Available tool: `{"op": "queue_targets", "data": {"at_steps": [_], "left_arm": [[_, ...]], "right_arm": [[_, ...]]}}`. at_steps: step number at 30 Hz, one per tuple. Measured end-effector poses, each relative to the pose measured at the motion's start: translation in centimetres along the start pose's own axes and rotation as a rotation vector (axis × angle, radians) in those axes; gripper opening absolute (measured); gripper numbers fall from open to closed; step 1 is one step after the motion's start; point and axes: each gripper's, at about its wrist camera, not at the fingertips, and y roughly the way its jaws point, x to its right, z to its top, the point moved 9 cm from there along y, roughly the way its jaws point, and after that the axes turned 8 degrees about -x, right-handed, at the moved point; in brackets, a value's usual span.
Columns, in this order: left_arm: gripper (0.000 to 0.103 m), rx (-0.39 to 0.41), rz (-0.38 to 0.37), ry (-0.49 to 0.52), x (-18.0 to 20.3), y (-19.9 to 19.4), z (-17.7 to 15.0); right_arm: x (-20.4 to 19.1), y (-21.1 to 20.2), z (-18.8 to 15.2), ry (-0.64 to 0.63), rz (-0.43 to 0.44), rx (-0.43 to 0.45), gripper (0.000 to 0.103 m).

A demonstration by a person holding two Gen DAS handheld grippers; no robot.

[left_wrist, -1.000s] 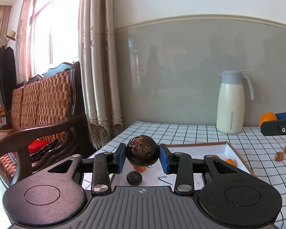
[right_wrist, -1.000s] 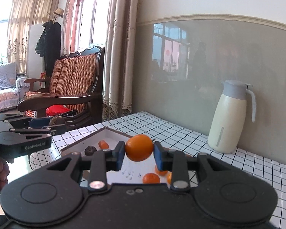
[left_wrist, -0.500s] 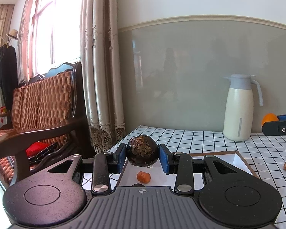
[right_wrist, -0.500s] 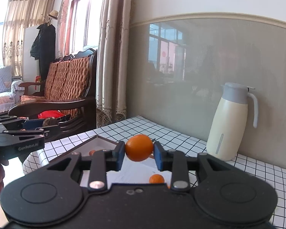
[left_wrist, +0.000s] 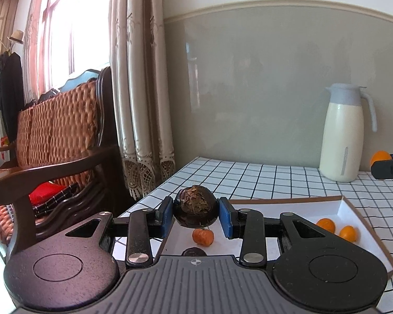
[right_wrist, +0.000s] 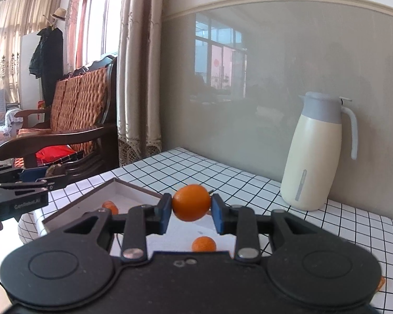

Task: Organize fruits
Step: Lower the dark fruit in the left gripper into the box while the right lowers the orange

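Observation:
My left gripper [left_wrist: 196, 214] is shut on a dark brown round fruit [left_wrist: 195, 206] and holds it above the near left corner of a shallow white tray [left_wrist: 364, 225]. In the tray lie a small orange fruit [left_wrist: 203, 236], a dark fruit [left_wrist: 195, 251] and two more orange fruits [left_wrist: 326, 225]. My right gripper [right_wrist: 191, 208] is shut on an orange fruit [right_wrist: 191, 206] above the same tray [right_wrist: 133, 189], where orange fruits [right_wrist: 203, 244] lie. Each gripper shows at the edge of the other's view, the right one [left_wrist: 387, 166] and the left one [right_wrist: 26, 183].
A cream thermos jug [left_wrist: 344, 133] stands at the back of the checked tablecloth [left_wrist: 248, 178], against the grey wall. A wooden chair with a woven back [left_wrist: 57, 136] and curtains [left_wrist: 141, 91] are beyond the table's left edge.
Both grippers have kept their fruits and drifted over the tray. The left wrist view has swung, so the jug sits further right and the loose fruits on the cloth have left view.

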Motion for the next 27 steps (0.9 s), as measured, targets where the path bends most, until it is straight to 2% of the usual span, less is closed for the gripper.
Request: {"op": "queue_targets", "data": {"at_steps": [7, 27], "left_arm": [[0.038, -0.027, 0.002, -0.033, 0.2, 2.5, -0.1], [0.038, -0.099, 0.035, -0.032, 0.3, 7.6, -2.1]], "right_arm": [[1.1, 2.3, -0.4, 0.024, -0.009, -0.025, 0.024], [4.0, 8.1, -2.4, 0.066, -0.021, -0.109, 0.024]]}}
